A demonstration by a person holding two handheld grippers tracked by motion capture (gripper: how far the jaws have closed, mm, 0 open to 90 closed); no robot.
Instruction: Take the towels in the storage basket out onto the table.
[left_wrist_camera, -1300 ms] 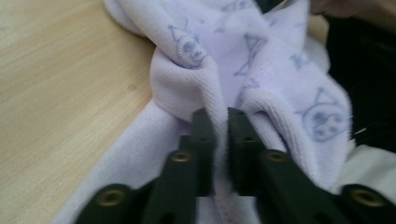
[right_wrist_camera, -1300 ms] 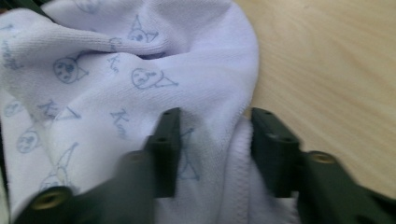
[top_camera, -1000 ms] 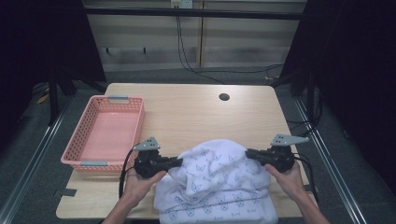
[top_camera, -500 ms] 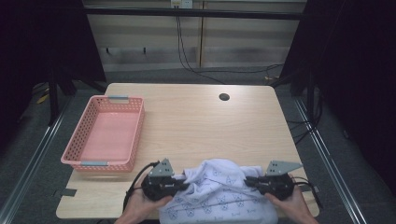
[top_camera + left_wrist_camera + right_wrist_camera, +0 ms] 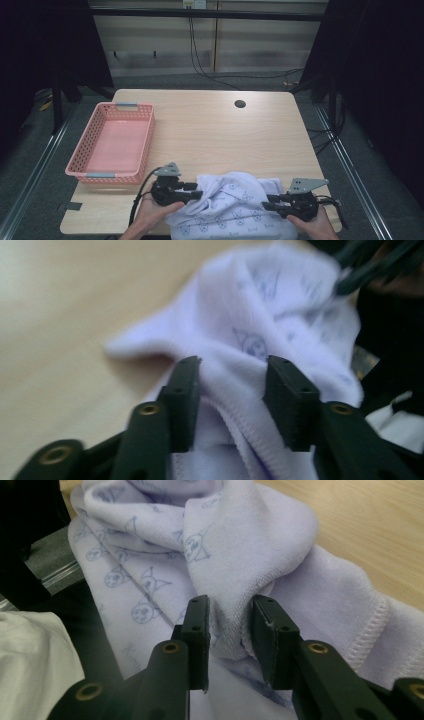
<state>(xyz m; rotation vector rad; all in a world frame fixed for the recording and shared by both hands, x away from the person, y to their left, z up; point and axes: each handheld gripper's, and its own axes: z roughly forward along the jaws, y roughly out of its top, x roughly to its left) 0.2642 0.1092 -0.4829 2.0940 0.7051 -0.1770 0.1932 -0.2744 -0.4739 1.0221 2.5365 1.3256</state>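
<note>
2 grippers: both at the near edge of the table, one at each side of a pale lilac towel
Towel: the towel lies bunched at the front of the wooden table, its near part hanging over the table's front edge; pale lilac, printed with small cat-face outlines, stitched hem showing in both gripper views
Left gripper: the left gripper lies level at the towel's left end, pointing right, held in the person's left hand
Left jaws: they have just been opening and now stand partly apart; in the left gripper view a fold of the towel with its hem sits between them, and the cloth looks loose rather than pinched
Right gripper: the right gripper lies level at the towel's right end, pointing left, held in the person's right hand
Right jaws: they too have just been opening; in the right gripper view they stand a narrow way apart with a ridge of towel rising between them, the cloth close against both inner faces but no longer squeezed flat
Basket: a pink plastic basket with grey handles stands on the left part of the table, just beyond the left gripper and apart from the towel
Table top: a round dark cable hole sits near the far edge, well apart from the towel
Cables: a black cable loops from the left gripper toward the table's front edge
</note>
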